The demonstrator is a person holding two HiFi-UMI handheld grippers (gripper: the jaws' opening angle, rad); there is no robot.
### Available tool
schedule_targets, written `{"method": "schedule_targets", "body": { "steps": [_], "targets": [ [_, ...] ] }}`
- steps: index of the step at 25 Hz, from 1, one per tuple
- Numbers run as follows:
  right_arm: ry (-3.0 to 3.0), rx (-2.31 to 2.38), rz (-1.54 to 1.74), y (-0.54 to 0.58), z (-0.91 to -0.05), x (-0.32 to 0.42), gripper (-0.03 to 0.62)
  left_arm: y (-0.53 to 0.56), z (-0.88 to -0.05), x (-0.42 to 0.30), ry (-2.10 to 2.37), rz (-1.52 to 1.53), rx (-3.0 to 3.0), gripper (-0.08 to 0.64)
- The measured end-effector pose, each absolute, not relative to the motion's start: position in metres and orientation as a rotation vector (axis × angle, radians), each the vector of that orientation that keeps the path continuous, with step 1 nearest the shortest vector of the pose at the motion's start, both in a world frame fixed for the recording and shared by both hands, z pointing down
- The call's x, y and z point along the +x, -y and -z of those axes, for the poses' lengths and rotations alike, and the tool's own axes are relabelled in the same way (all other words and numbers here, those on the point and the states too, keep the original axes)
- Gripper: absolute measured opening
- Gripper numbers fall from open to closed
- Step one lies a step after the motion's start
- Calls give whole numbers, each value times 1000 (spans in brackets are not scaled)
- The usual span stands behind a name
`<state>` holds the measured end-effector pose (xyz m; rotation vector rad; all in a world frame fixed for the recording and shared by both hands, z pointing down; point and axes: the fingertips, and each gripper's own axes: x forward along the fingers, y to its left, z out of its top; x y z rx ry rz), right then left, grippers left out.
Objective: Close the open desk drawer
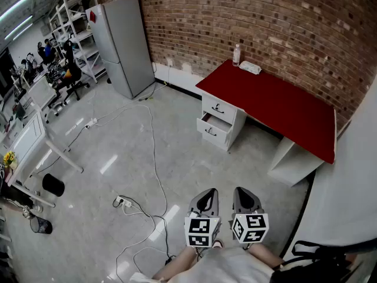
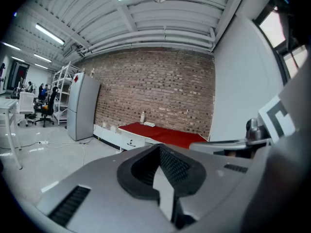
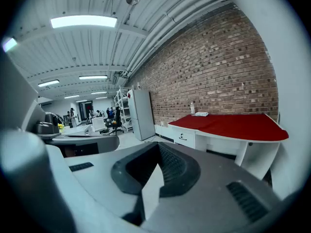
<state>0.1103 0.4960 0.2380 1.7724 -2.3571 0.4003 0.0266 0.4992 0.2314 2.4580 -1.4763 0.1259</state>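
A desk with a red top [image 1: 277, 102] stands against the brick wall, far ahead of me. Under its left end is a white drawer unit [image 1: 219, 122]; its middle drawer [image 1: 213, 122] is pulled out a little, while the top drawer is flush. My left gripper [image 1: 204, 200] and right gripper [image 1: 246, 199] are side by side low in the head view, well short of the desk, both shut and holding nothing. In the left gripper view the left gripper [image 2: 163, 168] points toward the distant desk [image 2: 163, 135]. In the right gripper view the right gripper [image 3: 155, 171] has the desk [image 3: 233, 125] to its right.
A grey fridge [image 1: 121, 46] stands left of the desk. Cables [image 1: 154, 158] and a power strip [image 1: 121, 202] trail across the floor between me and the drawers. A bottle [image 1: 237, 54] sits on the desk's far corner. A white partition [image 1: 353, 181] rises at the right.
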Motion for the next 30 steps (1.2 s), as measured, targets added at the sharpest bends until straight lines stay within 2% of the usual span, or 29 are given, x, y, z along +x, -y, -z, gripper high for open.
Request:
{"method": "schedule_targets", "body": {
  "steps": [30],
  "targets": [
    [2303, 1804, -489, -446, -265, 74, -2, -446, -262, -26, 1452, -166, 2417, 9]
  ]
}}
